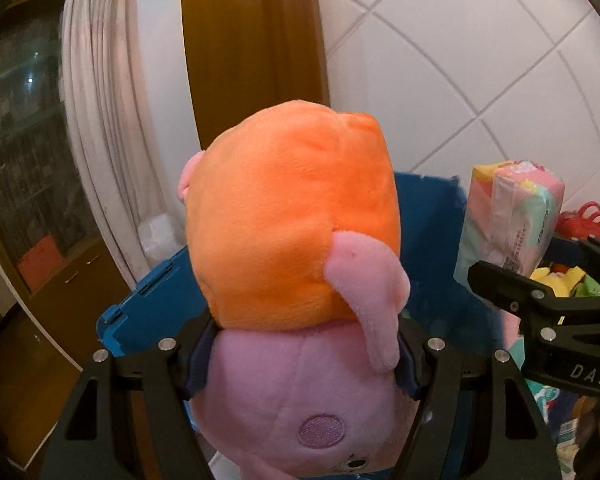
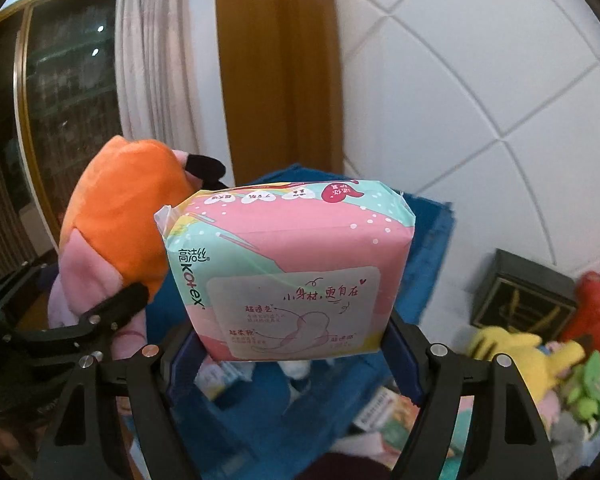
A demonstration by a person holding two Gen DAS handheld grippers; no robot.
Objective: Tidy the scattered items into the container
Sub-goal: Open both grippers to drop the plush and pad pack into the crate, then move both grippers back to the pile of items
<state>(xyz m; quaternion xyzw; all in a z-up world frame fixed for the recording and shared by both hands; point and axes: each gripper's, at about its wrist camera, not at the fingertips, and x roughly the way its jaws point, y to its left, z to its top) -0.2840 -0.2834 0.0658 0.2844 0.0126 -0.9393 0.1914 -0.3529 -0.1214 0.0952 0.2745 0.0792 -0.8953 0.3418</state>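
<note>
Left gripper (image 1: 300,356): my two fingers clamp a pink plush toy (image 1: 296,248) in an orange dress, pads pressed into its sides where dress meets head. The toy points away from me toward 12 o'clock, one pink arm hanging at its 4 o'clock.

Right gripper (image 2: 296,344): my fingers hold a pink-and-teal pad packet (image 2: 288,276) by its lower edge, printed face toward the camera, packet upright.

The blue container (image 1: 160,308) sits behind and under both loads, its hinged rim at 8 o'clock of the plush in the left wrist view; some small packets lie inside, blurred.

In the right wrist view, a yellow plush (image 2: 520,356) and a green toy (image 2: 584,392) lie at 4 o'clock of the packet, beside a dark box (image 2: 520,300) and a red bag (image 2: 596,312). White tiled floor (image 2: 480,80) at 1 o'clock.
</note>
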